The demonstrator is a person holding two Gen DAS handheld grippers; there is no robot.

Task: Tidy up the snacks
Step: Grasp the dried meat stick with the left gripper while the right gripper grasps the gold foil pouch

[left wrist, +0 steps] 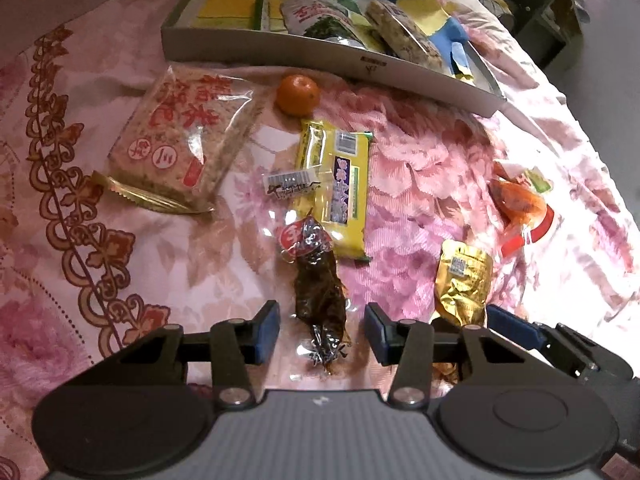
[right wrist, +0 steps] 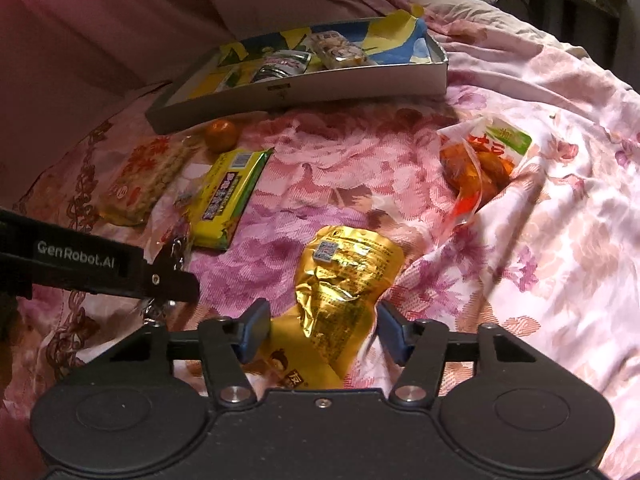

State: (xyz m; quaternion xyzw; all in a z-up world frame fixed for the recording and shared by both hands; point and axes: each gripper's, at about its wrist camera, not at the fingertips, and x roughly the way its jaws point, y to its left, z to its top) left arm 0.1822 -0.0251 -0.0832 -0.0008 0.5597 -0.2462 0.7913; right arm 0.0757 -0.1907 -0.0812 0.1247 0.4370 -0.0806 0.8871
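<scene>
A dark brown snack packet (left wrist: 320, 300) in clear wrap lies on the pink floral bedcover. My left gripper (left wrist: 322, 332) is closed in on both sides of its lower end, the blue pads at the wrapper's edges. A crumpled gold foil bag (right wrist: 344, 272) sits between the pads of my right gripper (right wrist: 322, 332), which pinch its narrow lower part. The two grippers are side by side: a right gripper finger (left wrist: 512, 326) shows beside the gold bag (left wrist: 464, 280) in the left wrist view. The shallow grey box (left wrist: 280, 50) at the back holds two packets.
Loose on the cover lie a rice cracker pack (left wrist: 180, 132), an orange (left wrist: 298, 94), a yellow packet (left wrist: 340, 184) and an orange-red snack bag (right wrist: 476, 160). The box (right wrist: 320, 88) stands behind them. Dark furniture (left wrist: 552, 8) stands at the far right.
</scene>
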